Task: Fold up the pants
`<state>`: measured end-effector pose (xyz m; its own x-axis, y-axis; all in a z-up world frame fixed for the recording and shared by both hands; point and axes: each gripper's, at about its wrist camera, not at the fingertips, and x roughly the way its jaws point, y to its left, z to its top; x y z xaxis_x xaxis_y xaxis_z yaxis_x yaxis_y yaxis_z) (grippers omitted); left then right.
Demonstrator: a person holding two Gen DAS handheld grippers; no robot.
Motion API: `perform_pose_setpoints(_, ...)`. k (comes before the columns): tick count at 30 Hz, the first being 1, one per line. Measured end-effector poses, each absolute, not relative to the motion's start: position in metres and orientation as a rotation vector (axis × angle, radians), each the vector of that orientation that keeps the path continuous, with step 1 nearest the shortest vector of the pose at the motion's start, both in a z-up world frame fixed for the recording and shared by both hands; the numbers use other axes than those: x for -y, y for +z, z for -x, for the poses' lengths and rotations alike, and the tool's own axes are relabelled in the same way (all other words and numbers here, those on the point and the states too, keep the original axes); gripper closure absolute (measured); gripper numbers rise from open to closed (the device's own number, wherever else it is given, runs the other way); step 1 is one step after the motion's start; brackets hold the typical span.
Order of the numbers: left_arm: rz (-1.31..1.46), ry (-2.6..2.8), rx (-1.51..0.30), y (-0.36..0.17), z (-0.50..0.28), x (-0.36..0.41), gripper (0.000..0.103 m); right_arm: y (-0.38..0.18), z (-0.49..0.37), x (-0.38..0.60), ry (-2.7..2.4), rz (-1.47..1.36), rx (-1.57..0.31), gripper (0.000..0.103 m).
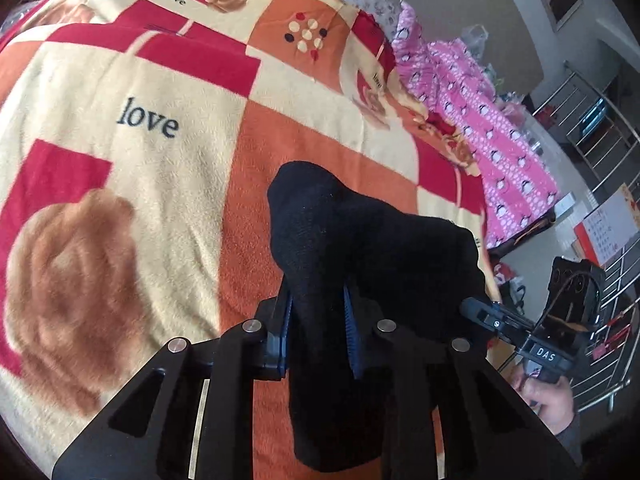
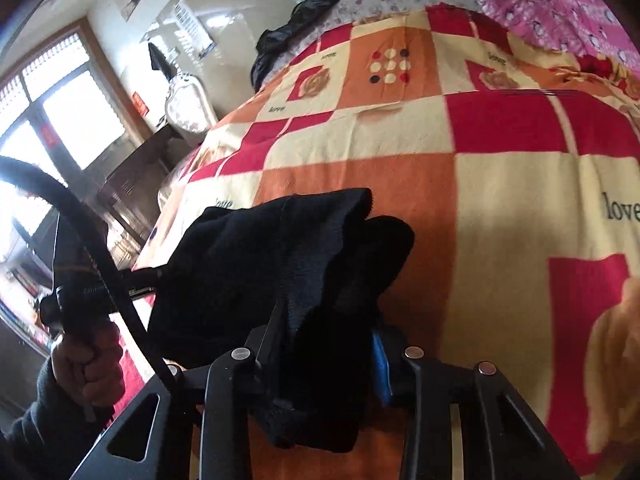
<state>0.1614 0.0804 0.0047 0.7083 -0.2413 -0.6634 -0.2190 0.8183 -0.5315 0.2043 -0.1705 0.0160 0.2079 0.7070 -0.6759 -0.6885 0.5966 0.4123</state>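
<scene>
Black knitted pants [image 1: 372, 248], bunched into thick folds, hang between the two grippers above a fleece blanket [image 1: 168, 160] checked in red, orange and cream, printed with roses and the word "love".

Hidden / unclear:
- Waistband, legs and hems cannot be told apart; the cloth is one dark mass with little surface detail.
- Lower end of the pants drops out of sight behind the black gripper frames in both wrist views.
- Fingertips of both grippers are buried in fabric; only the blue pads [image 1: 349, 332] show at the sides.
- Right-hand blanket area in the right wrist view is blurred.

Orientation: the gathered cloth spans side to side from one gripper to the other, with loose ends drooping downward. A true long axis of the garment cannot be read.

Tools:
- Left gripper [image 1: 318, 320]: jaws clamped on a fold of the pants, fabric filling the gap.
- Right gripper [image 2: 324, 340]: jaws likewise closed on a thick wad of the pants.
- Each is held by a hand [image 2: 86, 364]; a black cable [image 2: 100, 268] arcs over the left one.

Background: pink patterned bedding [image 1: 480, 120] lies beyond the blanket's far edge.
</scene>
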Motion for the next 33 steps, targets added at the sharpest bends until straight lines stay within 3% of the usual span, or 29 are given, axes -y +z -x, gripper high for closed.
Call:
perform_pose_setpoints(2,0.634,-0.004,-0.822,-0.007,-0.170,-0.082,0.073,-0.003,-0.215,0.170,0.960,-0.022,-1.038,0.060)
perform_pose_setpoints(3,0.644,-0.006,-0.823,-0.009,-0.171,-0.085,0.071,-0.009,-0.219,0.174,0.962,-0.061,-1.055,0.052)
perform_pose_setpoints(5,0.653,-0.016,-0.818,-0.003,-0.166,-0.092,0.070,-0.009,-0.221,0.186,0.938,-0.125,-1.055,0.045)
perform_pose_setpoints(8,0.553,0.068,-0.739,0.030,-0.152,-0.096,0.071,0.017,-0.211,0.193,0.892,-0.085,-0.945,0.045)
perform_pose_setpoints(11,0.563,0.018,-0.626,0.060,-0.139,-0.088,0.070,0.058,-0.191,0.185,0.949,0.017,-0.720,0.045)
perform_pose_setpoints(13,0.504,-0.030,-0.635,0.065,-0.143,-0.066,0.070,0.071,-0.183,0.167,1.009,0.125,-0.614,0.045)
perform_pose_setpoints(18,0.407,-0.065,-0.823,0.014,-0.159,-0.026,0.070,0.051,-0.214,0.118,1.073,0.210,-0.738,0.046)
perform_pose_setpoints(21,0.434,-0.072,-0.792,0.001,-0.154,-0.030,0.071,0.011,-0.231,0.106,1.027,0.285,-0.903,0.047)
perform_pose_setpoints(25,0.458,-0.090,-0.792,0.004,-0.155,-0.037,0.071,0.010,-0.234,0.117,1.027,0.213,-0.886,0.048)
perform_pose_setpoints(30,0.481,-0.122,-0.756,0.016,-0.135,-0.034,0.071,0.052,-0.188,0.142,1.066,0.236,-0.738,0.048)
perform_pose_setpoints(33,0.465,-0.096,-0.790,0.005,-0.139,-0.026,0.071,0.020,-0.169,0.129,1.025,0.387,-0.825,0.047)
